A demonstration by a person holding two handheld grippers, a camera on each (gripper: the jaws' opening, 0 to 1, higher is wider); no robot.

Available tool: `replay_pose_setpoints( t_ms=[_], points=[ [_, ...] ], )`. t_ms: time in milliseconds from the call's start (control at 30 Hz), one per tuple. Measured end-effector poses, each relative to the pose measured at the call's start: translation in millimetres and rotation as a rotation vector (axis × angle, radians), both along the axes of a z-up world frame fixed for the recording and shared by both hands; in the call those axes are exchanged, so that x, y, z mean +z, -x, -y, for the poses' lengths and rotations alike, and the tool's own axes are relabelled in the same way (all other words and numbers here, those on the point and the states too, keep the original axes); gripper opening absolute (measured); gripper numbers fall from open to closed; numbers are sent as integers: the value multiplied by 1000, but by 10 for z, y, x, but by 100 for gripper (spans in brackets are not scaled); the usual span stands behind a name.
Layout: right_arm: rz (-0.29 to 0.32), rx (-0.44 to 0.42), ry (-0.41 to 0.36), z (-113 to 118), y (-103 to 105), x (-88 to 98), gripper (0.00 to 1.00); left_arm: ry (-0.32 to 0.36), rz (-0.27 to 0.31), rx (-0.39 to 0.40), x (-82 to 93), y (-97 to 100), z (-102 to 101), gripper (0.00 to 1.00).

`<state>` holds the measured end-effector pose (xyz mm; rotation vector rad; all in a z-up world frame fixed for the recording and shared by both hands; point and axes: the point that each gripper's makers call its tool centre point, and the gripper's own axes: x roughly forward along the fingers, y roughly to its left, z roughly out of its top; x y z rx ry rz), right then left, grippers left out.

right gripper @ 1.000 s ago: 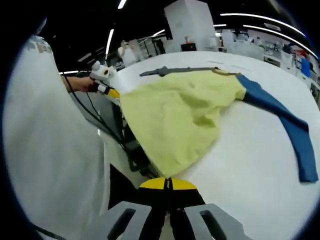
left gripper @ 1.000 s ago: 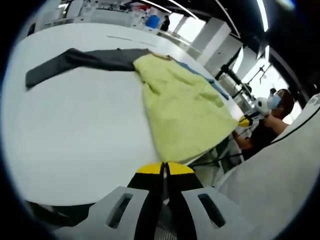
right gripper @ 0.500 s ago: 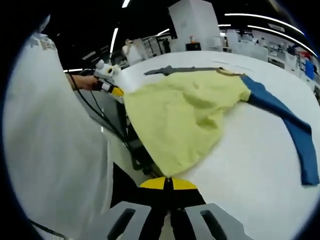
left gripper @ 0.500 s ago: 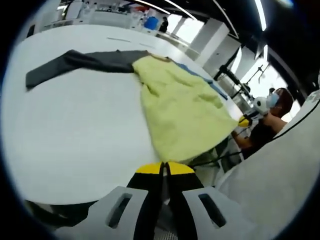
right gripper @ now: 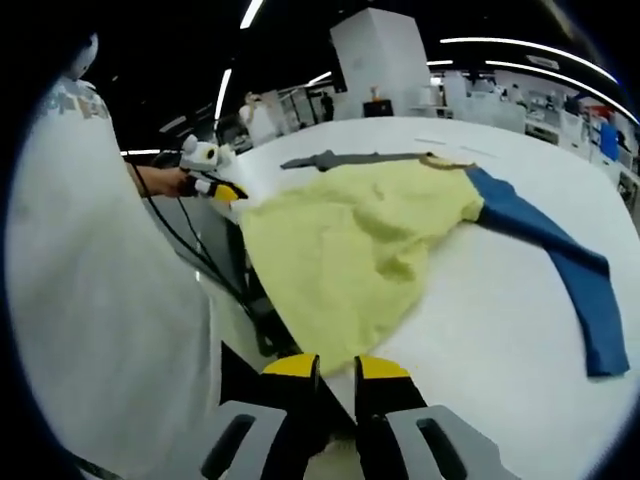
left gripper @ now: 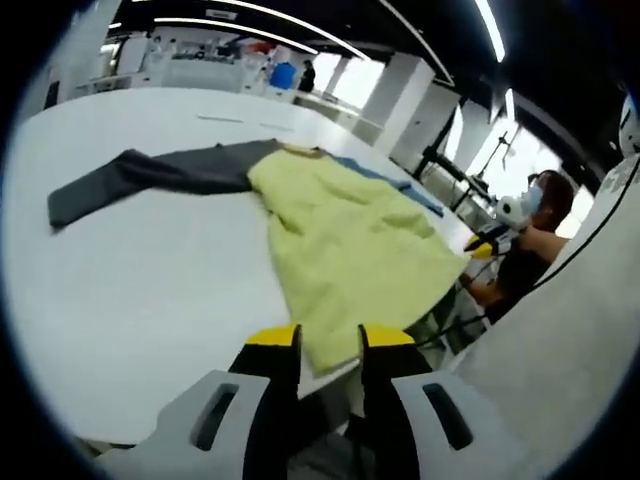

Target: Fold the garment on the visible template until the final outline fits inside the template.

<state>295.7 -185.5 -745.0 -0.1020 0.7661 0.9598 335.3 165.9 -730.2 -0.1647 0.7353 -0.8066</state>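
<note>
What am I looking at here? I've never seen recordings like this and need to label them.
These are two fisheye pictures from one moment, each taken by a camera riding on a handheld gripper. A person holds one gripper in each hand; there is no robot arm. In the left gripper view, the left gripper rises from the bottom, its yellow-tipped jaws apart at the garment's near hem. The right gripper view shows the right gripper the same way. Neither yet holds anything. On the white table lies a garment with a yellow body, a grey sleeve and a blue sleeve, spread flat.
</note>
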Motion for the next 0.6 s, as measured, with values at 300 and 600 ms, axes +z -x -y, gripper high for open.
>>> replay_pose_setpoints(
  t_ms=[300, 600],
  points=[
    [40, -62, -5, 138, -196, 40, 16, 22, 48, 10, 124, -103, 44, 32],
    [121, -161, 4, 357, -547, 173, 30, 22, 87, 5, 194, -180, 90, 39]
  ],
)
